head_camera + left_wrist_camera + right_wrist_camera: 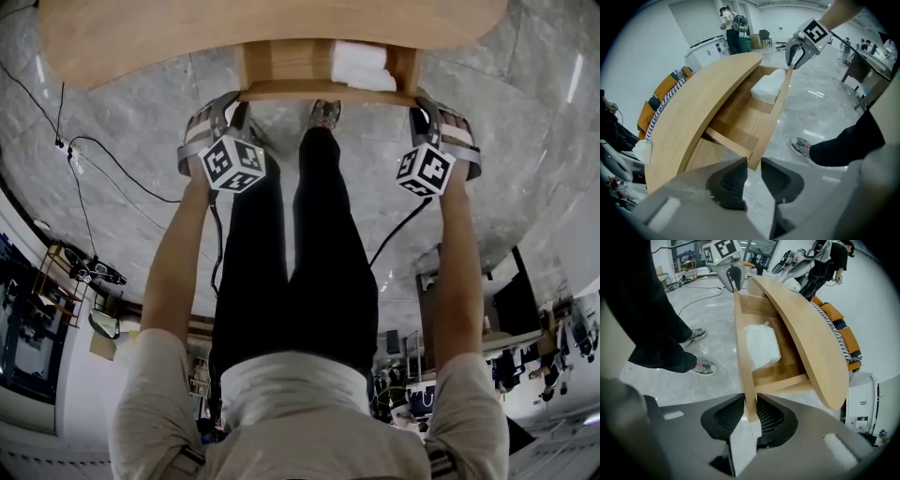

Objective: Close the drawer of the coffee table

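Observation:
The light wooden coffee table [187, 37] has its drawer pulled out toward me. The drawer's front panel [328, 91] runs between both grippers. A white wrapped bundle [361, 66] lies inside the drawer. My left gripper [222, 101] is at the panel's left end. In the left gripper view its jaws [751, 164] stand apart, with the panel's corner [754, 157] just at the tips. My right gripper [433, 103] is at the right end. There its pads [751, 401] press on both faces of the panel [743, 343].
My legs and a shoe [325, 112] stand on the grey marble floor right below the drawer. Black cables [103, 150] trail on the floor at the left. An orange sofa with a striped cloth [661, 98] sits behind the table. People [731, 23] stand far off.

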`<state>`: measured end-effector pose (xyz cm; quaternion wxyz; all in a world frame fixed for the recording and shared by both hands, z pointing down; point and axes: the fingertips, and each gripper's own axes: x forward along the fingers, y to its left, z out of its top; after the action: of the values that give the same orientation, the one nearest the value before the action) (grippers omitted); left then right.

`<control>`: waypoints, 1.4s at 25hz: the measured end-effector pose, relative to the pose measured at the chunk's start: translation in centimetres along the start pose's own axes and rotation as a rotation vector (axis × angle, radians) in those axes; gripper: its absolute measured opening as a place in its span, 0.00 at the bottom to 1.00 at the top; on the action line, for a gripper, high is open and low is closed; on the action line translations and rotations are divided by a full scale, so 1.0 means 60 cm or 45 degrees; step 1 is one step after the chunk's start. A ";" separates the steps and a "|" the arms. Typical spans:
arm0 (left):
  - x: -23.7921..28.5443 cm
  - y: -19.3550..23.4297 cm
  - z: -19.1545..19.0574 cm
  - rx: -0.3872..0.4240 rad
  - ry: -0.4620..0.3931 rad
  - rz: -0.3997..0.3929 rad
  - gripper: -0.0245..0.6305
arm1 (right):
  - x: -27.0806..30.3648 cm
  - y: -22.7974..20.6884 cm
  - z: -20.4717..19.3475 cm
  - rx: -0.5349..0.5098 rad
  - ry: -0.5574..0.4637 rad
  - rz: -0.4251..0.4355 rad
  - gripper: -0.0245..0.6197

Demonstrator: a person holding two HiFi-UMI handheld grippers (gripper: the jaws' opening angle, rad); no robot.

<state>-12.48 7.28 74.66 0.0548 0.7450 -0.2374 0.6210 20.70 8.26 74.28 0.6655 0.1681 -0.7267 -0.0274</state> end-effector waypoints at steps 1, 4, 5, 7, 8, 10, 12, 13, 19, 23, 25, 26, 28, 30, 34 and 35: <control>0.000 0.003 0.002 -0.002 -0.001 0.001 0.21 | 0.001 -0.005 0.001 0.001 0.001 -0.003 0.18; 0.003 0.013 0.006 -0.009 -0.001 0.002 0.21 | 0.005 -0.019 0.003 -0.002 0.003 -0.008 0.18; 0.004 0.017 0.009 -0.011 0.000 0.004 0.21 | 0.006 -0.025 0.003 -0.001 0.002 -0.008 0.18; 0.005 0.023 0.019 -0.018 0.002 0.011 0.21 | 0.007 -0.037 -0.001 0.002 -0.001 -0.010 0.18; 0.006 0.027 0.023 -0.022 0.002 0.014 0.21 | 0.008 -0.042 -0.003 0.004 -0.003 -0.012 0.18; 0.011 0.034 0.025 -0.034 0.006 0.019 0.21 | 0.012 -0.049 -0.001 0.005 -0.009 -0.012 0.18; 0.014 0.041 0.021 -0.048 0.015 0.022 0.22 | 0.016 -0.051 0.005 0.002 -0.013 -0.006 0.18; 0.015 0.044 0.021 -0.056 0.017 0.027 0.22 | 0.017 -0.054 0.007 0.001 -0.013 -0.004 0.18; 0.021 0.057 0.023 -0.108 0.014 0.053 0.22 | 0.023 -0.068 0.012 0.002 -0.011 -0.010 0.18; 0.023 0.057 0.023 -0.114 0.003 0.058 0.22 | 0.024 -0.068 0.011 0.012 -0.008 -0.024 0.18; 0.023 0.062 0.023 -0.123 -0.003 0.063 0.22 | 0.022 -0.069 0.013 0.029 -0.008 -0.039 0.18; 0.023 0.063 0.024 -0.133 -0.006 0.063 0.22 | 0.021 -0.070 0.013 0.037 -0.006 -0.046 0.18; 0.023 0.064 0.023 -0.158 -0.011 0.060 0.22 | 0.021 -0.071 0.014 0.048 -0.002 -0.056 0.19; 0.023 0.065 0.023 -0.179 -0.014 0.063 0.22 | 0.023 -0.075 0.015 0.054 -0.002 -0.059 0.19; 0.029 0.073 0.028 -0.215 -0.022 0.074 0.22 | 0.028 -0.085 0.014 0.062 0.001 -0.062 0.19; 0.029 0.074 0.029 -0.222 -0.022 0.072 0.22 | 0.028 -0.086 0.014 0.063 0.006 -0.062 0.19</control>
<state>-12.60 2.20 74.98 0.0999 0.7356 -0.3120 0.5929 20.87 2.79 74.42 0.6619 0.2022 -0.7214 -0.0250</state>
